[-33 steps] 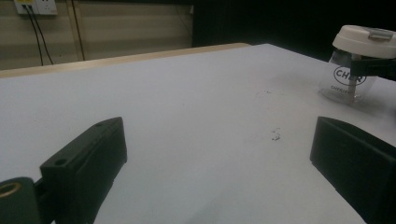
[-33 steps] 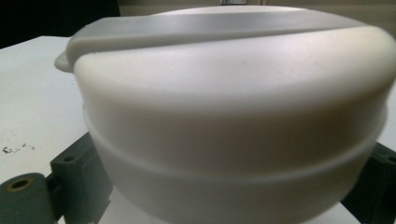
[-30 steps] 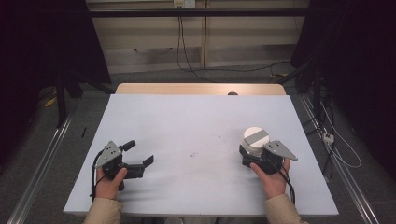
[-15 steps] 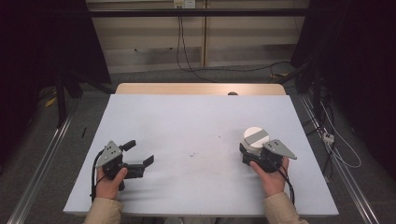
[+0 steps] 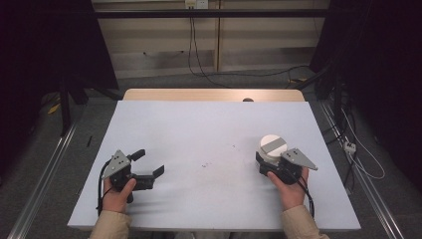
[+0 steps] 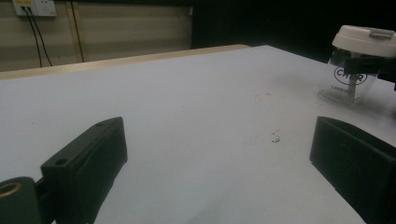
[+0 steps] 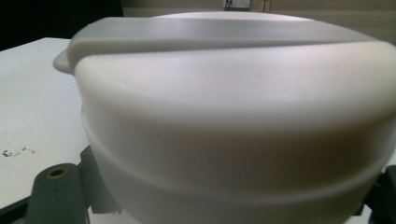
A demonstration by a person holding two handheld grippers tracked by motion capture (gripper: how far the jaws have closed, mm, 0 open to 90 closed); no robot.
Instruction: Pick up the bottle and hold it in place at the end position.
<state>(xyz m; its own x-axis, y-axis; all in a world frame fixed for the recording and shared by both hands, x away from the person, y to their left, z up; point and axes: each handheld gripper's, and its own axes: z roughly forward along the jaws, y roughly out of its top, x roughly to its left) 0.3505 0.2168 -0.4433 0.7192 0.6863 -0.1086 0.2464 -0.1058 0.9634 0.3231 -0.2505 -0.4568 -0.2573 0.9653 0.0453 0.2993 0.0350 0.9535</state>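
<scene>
1. One jar on the tabletop, right-hand side, upright, long axis vertical. Clear body with printed lettering, white lid with a grey band across it.
2. Right hand-held gripper sits right at the jar, on its near side. Jar lies straight ahead of it, away from the person. In the right gripper view the lid bulks between the jaws.
3. Right jaws have just been closing, with the jar between them. I read them as clamped on the jar, at or just under the lid. Actual pad contact is hidden behind the lid, so that's a judgement.
4. Left hand-held gripper is well apart from the jar, on the left side of the tabletop. Jaws wide, nothing between them; bare surface ahead in the left gripper view, jar far off at upper right.
5. Nearer hand: right, no contest. Left hand would have to cross most of the tabletop.
6. Count: jars 1, lids 1, hand-held grippers 2. A few small dark specks mid-tabletop, nothing else on it.
7. Next move, my call: straight vertical lift. Keep the jar upright, watch for slip on the smooth lid.
</scene>
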